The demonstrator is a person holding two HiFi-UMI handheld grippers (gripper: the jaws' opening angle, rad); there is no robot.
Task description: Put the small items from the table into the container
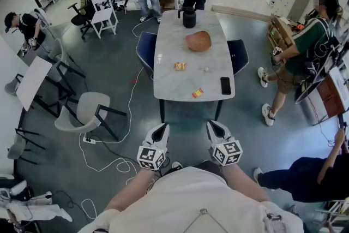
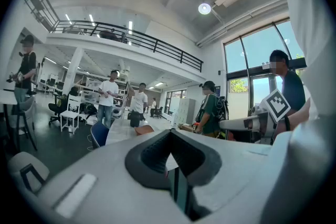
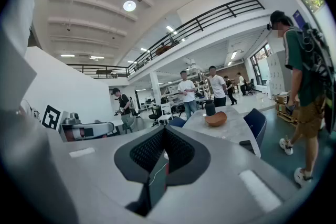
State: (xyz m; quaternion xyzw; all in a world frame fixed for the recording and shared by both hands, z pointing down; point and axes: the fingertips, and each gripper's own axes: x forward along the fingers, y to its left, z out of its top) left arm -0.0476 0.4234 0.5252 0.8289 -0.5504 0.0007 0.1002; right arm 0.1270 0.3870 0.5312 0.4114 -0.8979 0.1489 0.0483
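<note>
The person stands at the near end of a long pale worktop point(image 1: 173, 35), with both grippers held low and close to the body, short of its near edge. They sit side by side and point toward the far end.

The left gripper point(image 1: 162, 130) has its fingers point(image 2: 148, 157) pressed together at the tip with nothing between them. The right gripper point(image 1: 214, 128) is the same: its fingers point(image 3: 185, 157) are closed tip to tip and empty. Each carries its marker cube on top.

All the task's things lie on the worktop, well apart from both grippers. A brown bowl point(image 1: 198, 41) sits past the middle, toward the far end. Beyond it, at the far edge, stands a black jug point(image 1: 189, 17). An orange-yellow packet point(image 1: 180, 66) lies near the middle, nearer than the bowl and a little left of it. Just right of that packet is a small pale item point(image 1: 206, 69), too small to identify. A red-and-yellow packet point(image 1: 197, 93) lies close to the near edge. To its right, by the near right corner, is a black phone point(image 1: 225, 85).

1 blue chair point(image 1: 146, 49) is tucked in at the left side of the worktop and another blue chair point(image 1: 238, 55) at the right side. 2 people stand beyond the far end, and a person in a green shirt point(image 1: 305, 41) stands off to the right.
</note>
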